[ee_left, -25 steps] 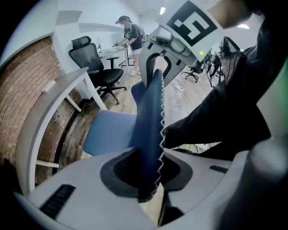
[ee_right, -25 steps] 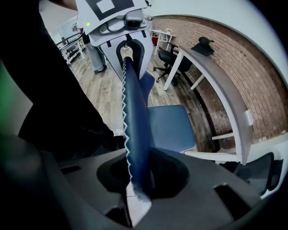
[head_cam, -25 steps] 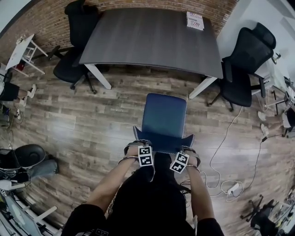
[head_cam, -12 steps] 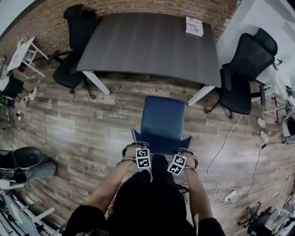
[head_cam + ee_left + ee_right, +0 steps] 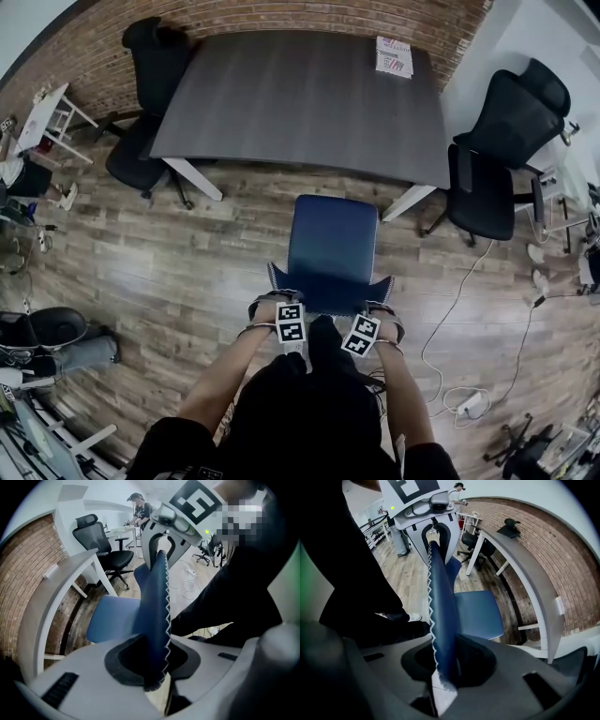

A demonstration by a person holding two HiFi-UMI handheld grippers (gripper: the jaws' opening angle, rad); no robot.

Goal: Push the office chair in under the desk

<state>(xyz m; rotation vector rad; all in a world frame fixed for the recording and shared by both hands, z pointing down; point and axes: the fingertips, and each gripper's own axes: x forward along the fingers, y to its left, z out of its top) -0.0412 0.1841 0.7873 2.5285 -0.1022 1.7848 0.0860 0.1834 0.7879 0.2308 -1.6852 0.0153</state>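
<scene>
The blue office chair (image 5: 333,239) stands on the wood floor just in front of the grey desk (image 5: 300,94), seat toward the desk. Both grippers clamp the top edge of its backrest (image 5: 328,298): my left gripper (image 5: 283,307) at the left corner, my right gripper (image 5: 373,317) at the right corner. In the left gripper view the stitched backrest edge (image 5: 157,616) runs between the jaws of the left gripper (image 5: 157,670). The right gripper view shows the same backrest edge (image 5: 440,620) pinched in the right gripper (image 5: 445,667), with the seat (image 5: 478,613) and the desk (image 5: 525,573) beyond.
A black chair (image 5: 141,141) stands at the desk's left end and another black chair (image 5: 502,141) at its right. Papers (image 5: 394,56) lie on the desk's far right corner. Cables and a power strip (image 5: 469,403) trail on the floor at the right. White desk legs (image 5: 192,178) flank the knee space.
The chair, with both grippers on its backrest, has rolled forward; the gap between the seat's front and the desk's edge has shrunk. The grips look unchanged.
</scene>
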